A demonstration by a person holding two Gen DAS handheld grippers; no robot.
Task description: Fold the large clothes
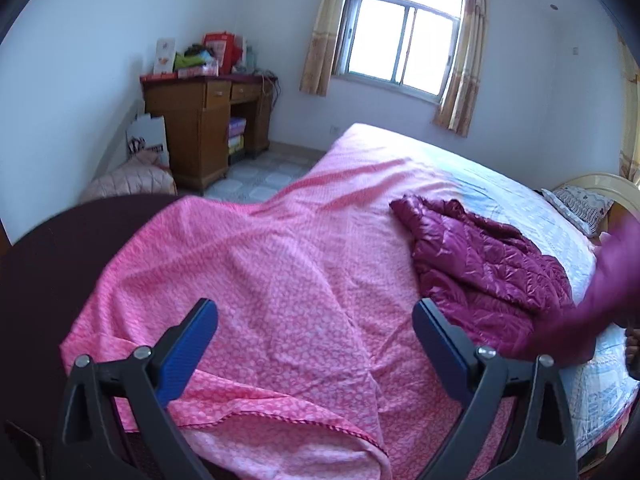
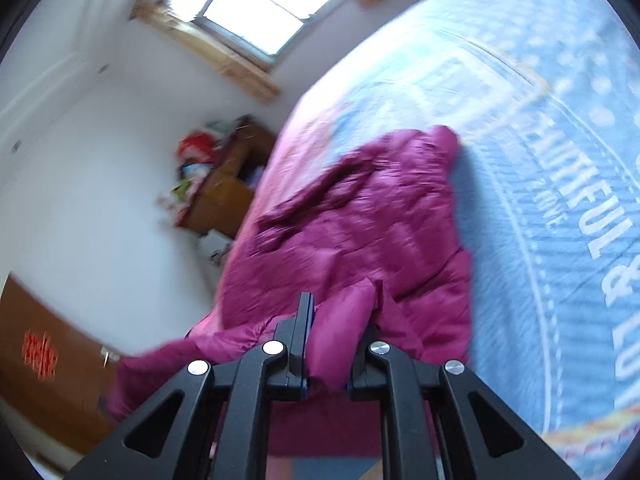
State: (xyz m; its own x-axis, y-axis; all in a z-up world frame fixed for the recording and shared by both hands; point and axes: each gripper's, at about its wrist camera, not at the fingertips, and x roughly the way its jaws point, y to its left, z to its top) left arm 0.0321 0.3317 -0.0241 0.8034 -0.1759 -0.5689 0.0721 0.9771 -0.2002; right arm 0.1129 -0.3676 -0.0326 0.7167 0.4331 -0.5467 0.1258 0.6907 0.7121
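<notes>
Right wrist view: right gripper (image 2: 332, 332) pinching quilted magenta puffer jacket (image 2: 360, 220), stretching toward upper centre; left gripper (image 1: 316, 344) spread, empty, farther.

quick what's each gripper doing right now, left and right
Left gripper: open, holding nothing, above the pink sheet.
Right gripper: closed on a fold of the magenta jacket.

jacket (image 1: 488, 264) on bed (image 1: 520, 200) (desk (image 1: 204, 120) behind)

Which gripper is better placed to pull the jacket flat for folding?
Right. The right gripper is shut on a fold of the jacket. The left gripper hangs open over the pink sheet, holding nothing.
</notes>
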